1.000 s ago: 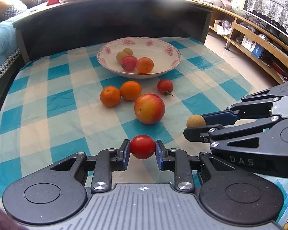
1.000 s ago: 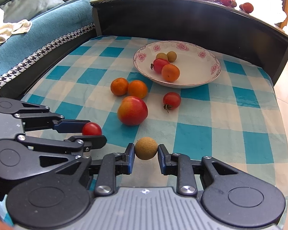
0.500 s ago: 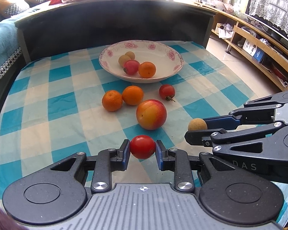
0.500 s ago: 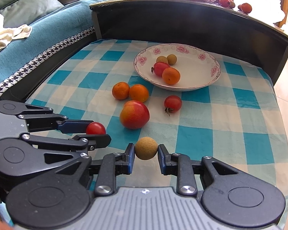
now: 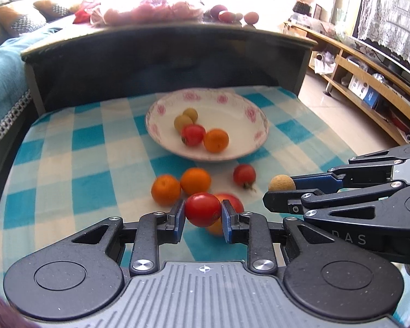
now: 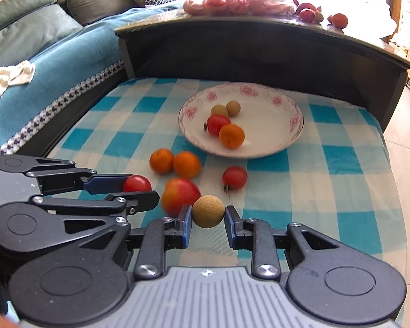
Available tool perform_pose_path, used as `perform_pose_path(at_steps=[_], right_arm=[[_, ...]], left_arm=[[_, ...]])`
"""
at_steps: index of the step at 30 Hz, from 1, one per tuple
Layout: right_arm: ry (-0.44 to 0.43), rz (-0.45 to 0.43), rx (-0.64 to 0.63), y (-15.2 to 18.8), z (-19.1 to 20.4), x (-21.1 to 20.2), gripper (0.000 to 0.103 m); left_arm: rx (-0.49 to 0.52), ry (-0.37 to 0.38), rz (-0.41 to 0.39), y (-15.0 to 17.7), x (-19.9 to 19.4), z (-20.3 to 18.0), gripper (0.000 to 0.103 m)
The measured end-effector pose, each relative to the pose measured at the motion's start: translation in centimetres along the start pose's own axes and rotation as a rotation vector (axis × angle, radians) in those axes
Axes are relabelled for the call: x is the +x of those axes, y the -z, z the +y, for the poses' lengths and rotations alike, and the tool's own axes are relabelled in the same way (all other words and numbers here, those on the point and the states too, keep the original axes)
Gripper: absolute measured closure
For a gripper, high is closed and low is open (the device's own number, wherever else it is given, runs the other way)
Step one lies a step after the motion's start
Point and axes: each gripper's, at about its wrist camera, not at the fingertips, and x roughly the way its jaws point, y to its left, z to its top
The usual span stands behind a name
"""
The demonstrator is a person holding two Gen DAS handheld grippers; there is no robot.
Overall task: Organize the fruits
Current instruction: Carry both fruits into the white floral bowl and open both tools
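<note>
A: On the left, what does the left claw [image 5: 202, 216] carry?

B: Its two blue pads are closed on a red cherry tomato [image 5: 202, 210], held above the blue-and-white checked cloth [image 5: 90, 186] of the bench. In the right wrist view the same claw [image 6: 139, 188] reaches in from the left edge with the tomato [image 6: 137, 183] at its tips.

A: What lies just beyond it?

B: Two small oranges [image 6: 162, 161] [image 6: 186, 164] sit side by side on the cloth, touching or nearly so. Near them, closer to the camera, rests a red-yellow apple [image 6: 179, 195], partly hidden behind the held tomato in the left wrist view.

A: And in the middle distance?

B: A white bowl with pink flowers on its rim [image 6: 292, 121] stands at the far centre of the bench. It holds two tan longans [image 6: 219, 110] [image 6: 233, 108], a tomato [image 6: 218, 124] and an orange [image 6: 231, 135], grouped toward its left side. A second loose tomato with a stem [image 6: 234, 177] lies on the cloth between the bowl and the claws.

A: To the right?

B: The right claw [image 6: 208, 216] is closed on a rough tan longan [image 6: 208, 211]. In the left wrist view it [image 5: 280, 188] enters from the right with that longan [image 5: 282, 183] at its tips.
</note>
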Motion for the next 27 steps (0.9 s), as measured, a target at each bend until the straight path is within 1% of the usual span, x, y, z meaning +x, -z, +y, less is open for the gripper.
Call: perform_pose_path(at_steps=[7,15,27], right_arm=[[0.004,-0.027,0.022,-2.3,-1.3,0.9,0.074],[0.01,-0.032,0.028,-4.6,-2.6,2.9,0.074],[0.008,-0.034,0.04,-6.0,-4.0,5.2,0.074]], left_arm=[[0.011,-0.013,-0.015,-2.2,1.6,0.3,0.069],[0.01,-0.023,-0.016,-3.9,3.7,0.9,0.069],[0.008,-0.03,-0.003,-5.0,5.7,1.5,0.069]])
